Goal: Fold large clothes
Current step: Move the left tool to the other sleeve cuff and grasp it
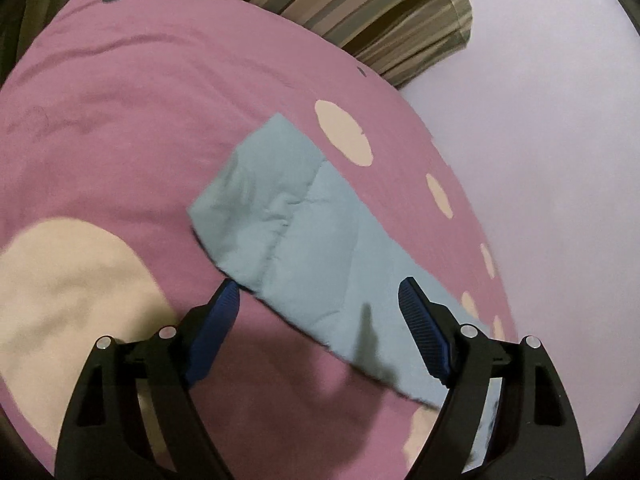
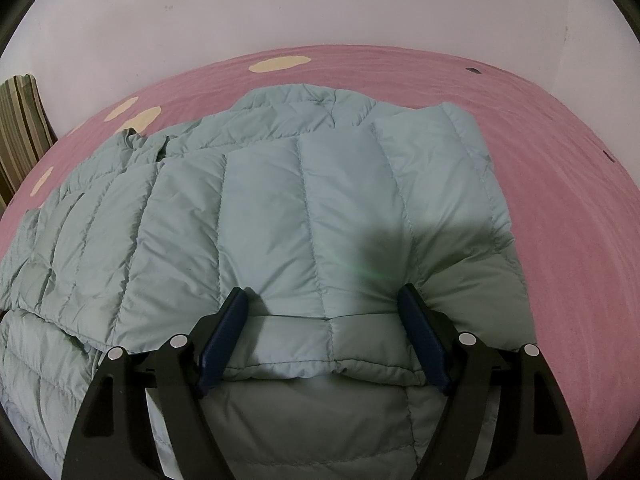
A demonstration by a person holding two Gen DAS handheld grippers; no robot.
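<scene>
A pale teal quilted puffer jacket (image 2: 280,208) lies spread on a pink bed sheet (image 2: 560,184), one side folded over its body. My right gripper (image 2: 322,300) is open, its blue pads either side of a folded edge of the jacket, low over it. In the left wrist view one sleeve (image 1: 296,232) of the jacket stretches flat across the pink sheet (image 1: 120,128). My left gripper (image 1: 318,292) is open and empty just above the sleeve's near part.
The sheet carries cream spots (image 1: 344,132) and a large cream patch (image 1: 68,292). A striped brown-green pillow (image 1: 380,12) lies at the bed's head by the pale wall (image 1: 540,140). The wall (image 2: 280,8) runs close behind the bed's far edge.
</scene>
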